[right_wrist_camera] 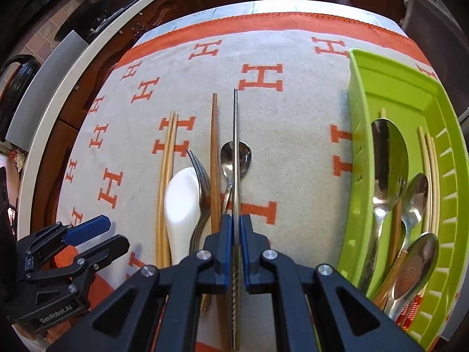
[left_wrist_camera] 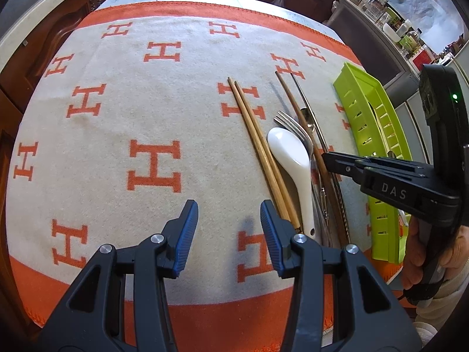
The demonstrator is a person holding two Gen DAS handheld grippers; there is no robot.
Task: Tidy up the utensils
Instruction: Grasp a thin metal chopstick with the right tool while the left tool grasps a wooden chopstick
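1. A big cloth [right_wrist_camera: 293,135] with orange H letters lies flat under both grippers.
2. A green tray [right_wrist_camera: 363,94] sits on the cloth, just to the right of the right gripper's jaws. It holds shiny spoons [right_wrist_camera: 390,158] and pale chopsticks [right_wrist_camera: 431,176].
3. The left gripper [left_wrist_camera: 228,234] has its jaws apart, with only cloth between them.
4. The right gripper [right_wrist_camera: 236,249] has its jaws together, squeezing a thin metal chopstick [right_wrist_camera: 235,135]. The stick pokes straight out past the jaws.
5. A white spoon [right_wrist_camera: 181,199] lies on the cloth, left of the right jaws.
6. Two wooden chopsticks [right_wrist_camera: 167,176] lie left of the white spoon.
7. One brown chopstick [right_wrist_camera: 215,158] lies just left of the held stick.
8. A fork [right_wrist_camera: 202,182] rests between the white spoon and the brown chopstick.
9. A small metal spoon [right_wrist_camera: 243,158] peeks out under the held stick.
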